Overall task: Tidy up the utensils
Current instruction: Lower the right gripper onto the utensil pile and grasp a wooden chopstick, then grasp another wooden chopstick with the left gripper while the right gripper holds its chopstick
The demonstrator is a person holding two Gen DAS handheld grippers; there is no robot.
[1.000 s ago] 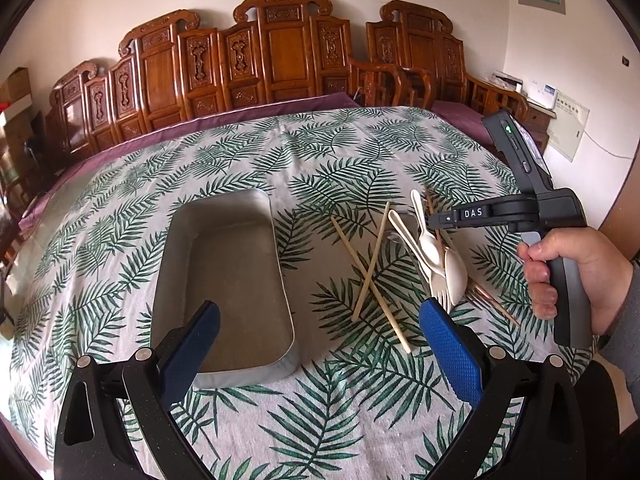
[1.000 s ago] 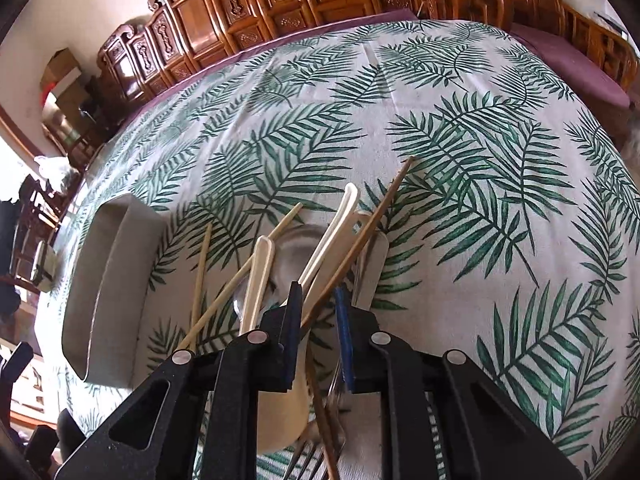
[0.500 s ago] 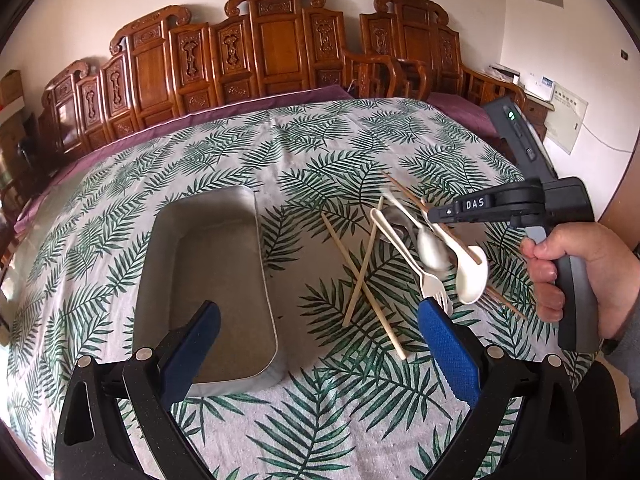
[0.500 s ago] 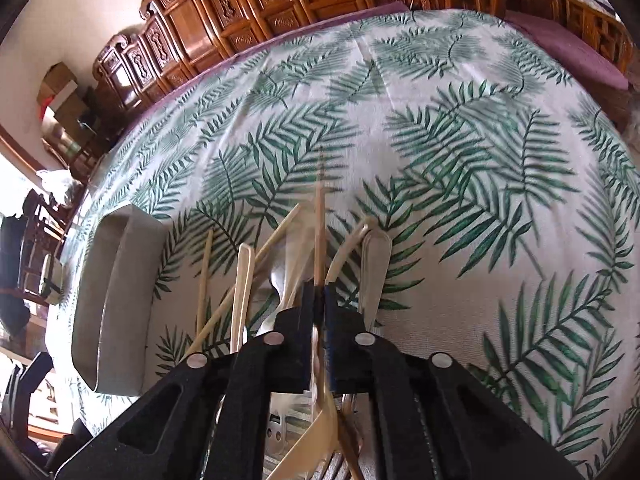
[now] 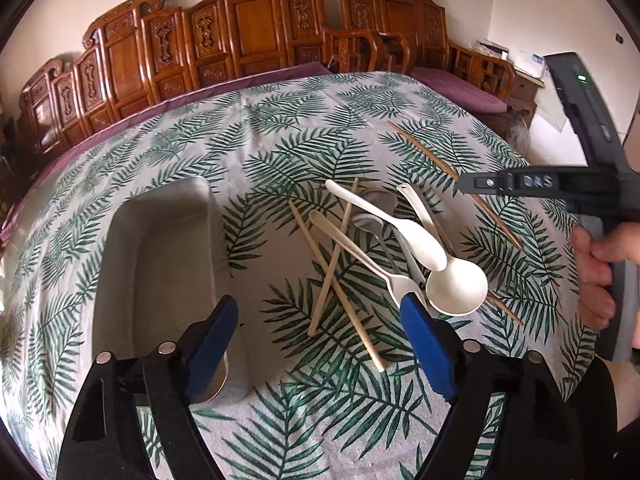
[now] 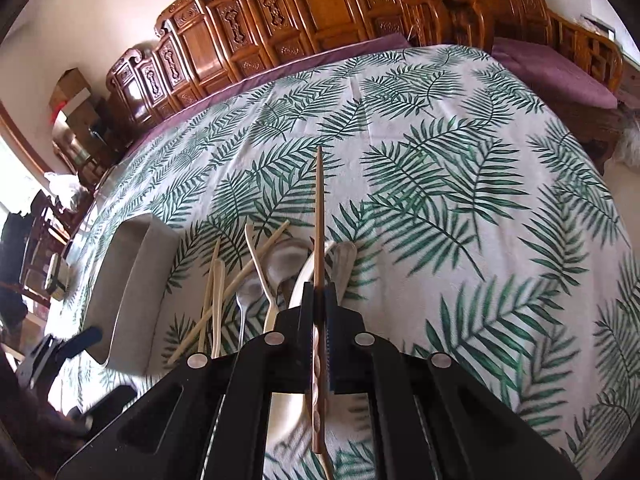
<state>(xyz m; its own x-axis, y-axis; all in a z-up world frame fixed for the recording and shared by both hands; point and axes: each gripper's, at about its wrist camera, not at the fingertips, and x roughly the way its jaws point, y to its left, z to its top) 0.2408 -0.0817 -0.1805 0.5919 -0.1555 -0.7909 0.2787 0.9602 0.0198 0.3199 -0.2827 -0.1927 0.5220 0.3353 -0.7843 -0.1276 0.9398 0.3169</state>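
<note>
R tongs clamped on one dark chopstick and lifting it; L tongs closing over the pile, nothing pinched yet.

Largest first: tablecloth [image 5: 280,128] carries the grey tray [image 5: 160,264] on the left, still empty afaict; utensil pile [image 5: 380,248] sits just right of it, untouched bar the one piece; a sec ago my right gripper [image 6: 319,300] was apart round the pile, now it's together on the dark chopstick [image 6: 318,208], which is up off the cloth and pointing fwd; my left gripper [image 5: 316,344] is narrowing from full-wide, light chopsticks [image 5: 332,280] btwn the jaws, no contact; so sorting has started, tray drop is next imo.
</note>
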